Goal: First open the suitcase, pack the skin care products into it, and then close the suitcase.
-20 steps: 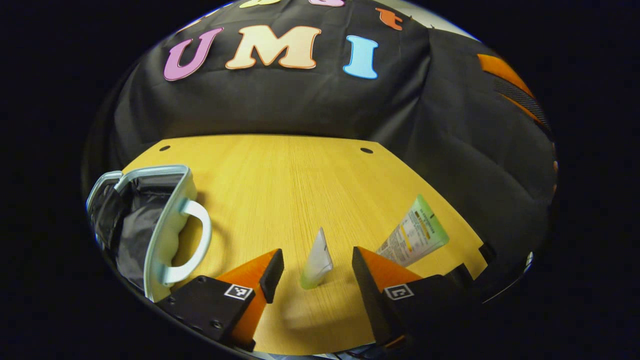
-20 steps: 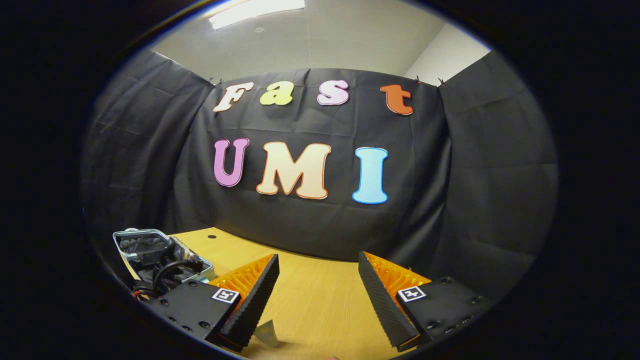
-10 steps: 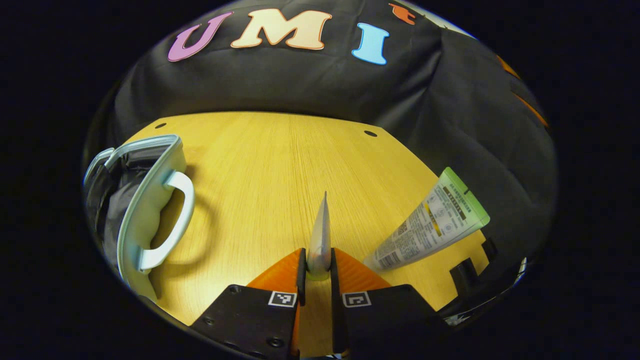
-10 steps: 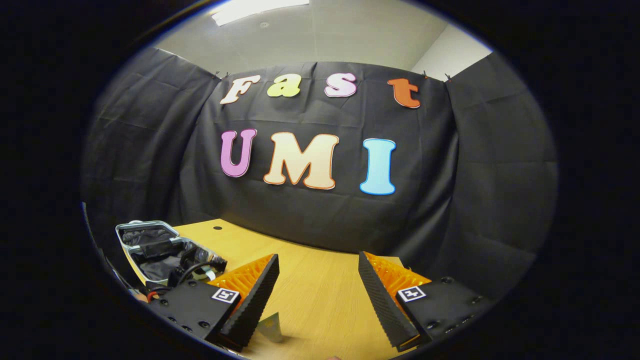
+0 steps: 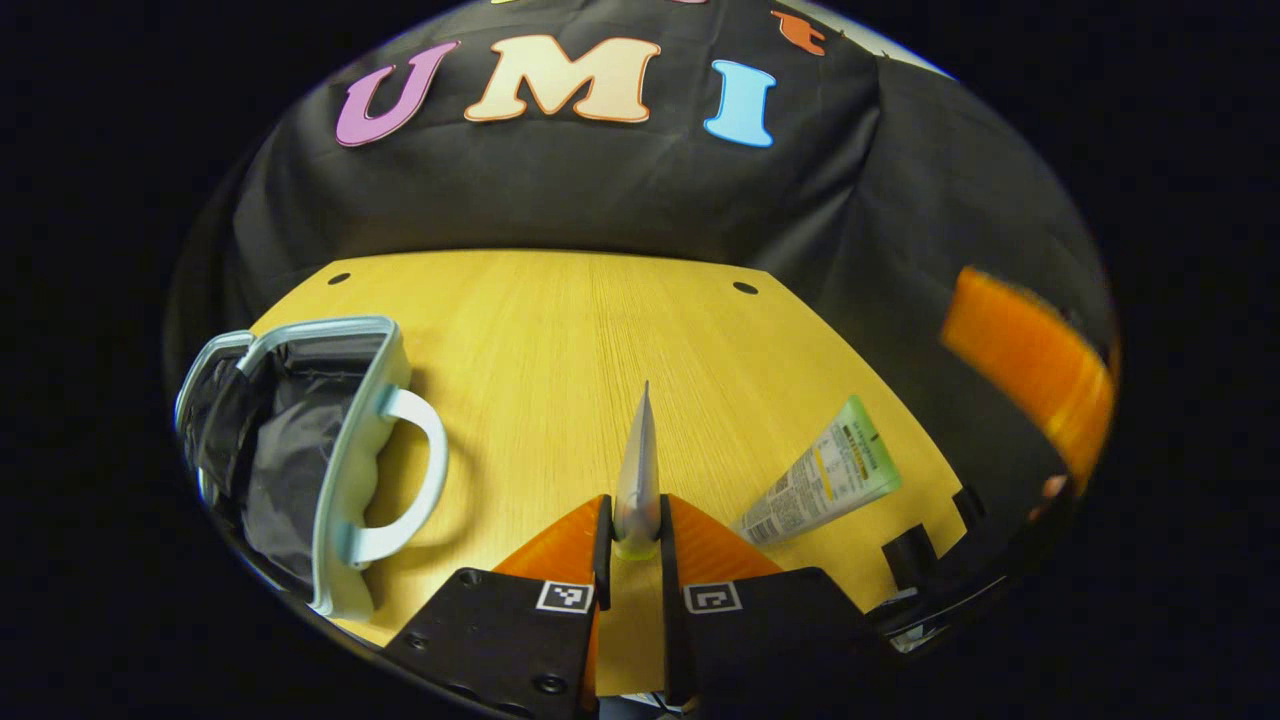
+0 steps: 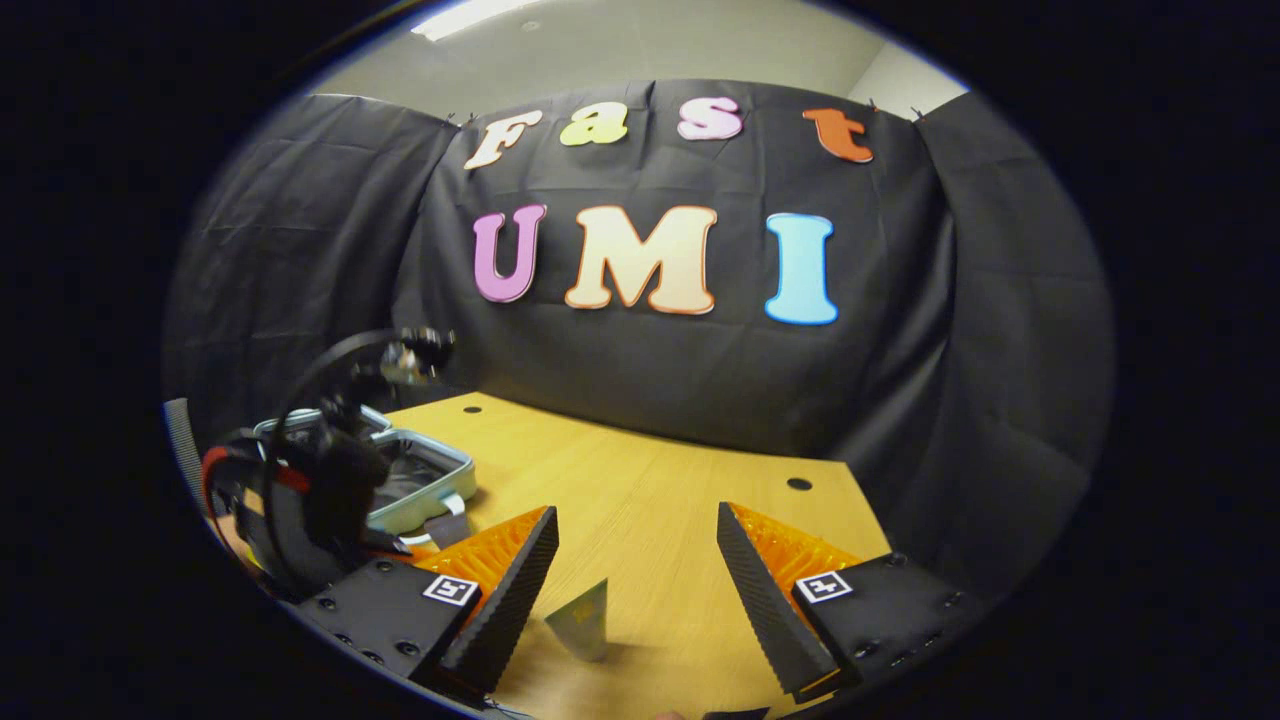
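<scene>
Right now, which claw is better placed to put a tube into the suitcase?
Left claw: it is shut on the small tube, with the open suitcase beside it. The right claw is open and empty.

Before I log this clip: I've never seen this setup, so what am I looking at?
A person holds tongs in each hand, and a camera rides on each pair. In the left gripper view, the left tongs are shut on a small tube over a wooden table. An open suitcase sits at the left, and a green-capped tube lies at the right. In the right gripper view, the right tongs are open above the table, a tube end between the fingers.
</scene>
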A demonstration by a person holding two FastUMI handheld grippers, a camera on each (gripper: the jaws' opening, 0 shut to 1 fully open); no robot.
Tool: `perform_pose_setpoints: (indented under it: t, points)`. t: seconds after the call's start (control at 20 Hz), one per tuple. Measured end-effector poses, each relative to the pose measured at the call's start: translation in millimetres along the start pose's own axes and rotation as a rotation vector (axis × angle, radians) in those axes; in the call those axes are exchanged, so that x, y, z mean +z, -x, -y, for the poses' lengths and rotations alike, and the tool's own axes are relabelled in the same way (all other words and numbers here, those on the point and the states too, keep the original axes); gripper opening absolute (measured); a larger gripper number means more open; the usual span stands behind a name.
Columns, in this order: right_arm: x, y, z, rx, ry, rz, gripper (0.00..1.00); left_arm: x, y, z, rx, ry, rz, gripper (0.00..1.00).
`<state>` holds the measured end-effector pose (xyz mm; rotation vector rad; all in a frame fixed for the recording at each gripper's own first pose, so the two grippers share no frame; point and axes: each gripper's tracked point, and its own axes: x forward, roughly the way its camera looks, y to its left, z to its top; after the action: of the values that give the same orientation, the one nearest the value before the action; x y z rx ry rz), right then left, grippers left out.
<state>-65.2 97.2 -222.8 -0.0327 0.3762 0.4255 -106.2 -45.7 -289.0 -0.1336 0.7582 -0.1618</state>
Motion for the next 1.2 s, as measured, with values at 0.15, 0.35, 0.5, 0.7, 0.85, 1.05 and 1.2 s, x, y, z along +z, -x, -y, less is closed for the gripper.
perform_pose_setpoints:
  t: [0.15, 0.35, 0.5, 0.7, 0.85, 1.05, 1.2]
  points:
    - [-30.0, -7.2, -7.8, 0.017, -0.008, -0.050, 0.99, 13.3, 18.3, -9.6, 0.024, -0.009, 0.020, 0.18]
    - [-74.8, -20.3, -22.5, 0.050, -0.016, -0.138, 0.99, 20.1, 40.5, -24.6, 0.059, 0.011, 0.028, 0.18]
    - [-110.1, -28.7, -28.0, 0.065, 0.017, -0.195, 0.99, 27.6, 57.0, -35.7, 0.094, 0.022, 0.051, 0.18]
    - [-154.5, -33.6, -36.1, 0.107, 0.006, -0.295, 0.99, 29.9, 75.0, -49.7, 0.136, 0.038, 0.052, 0.18]
    - [-169.5, -36.8, -34.6, 0.108, 0.000, -0.329, 0.99, 33.9, 83.7, -64.4, 0.187, 0.045, 0.064, 0.18]
    - [-180.5, -42.6, -37.3, 0.127, -0.016, -0.356, 0.73, 33.0, 88.7, -75.3, 0.220, 0.070, 0.063, 0.18]
    - [-182.6, -42.0, -36.2, 0.133, -0.026, -0.367, 0.49, 27.8, 91.6, -90.1, 0.260, 0.065, 0.043, 0.18]
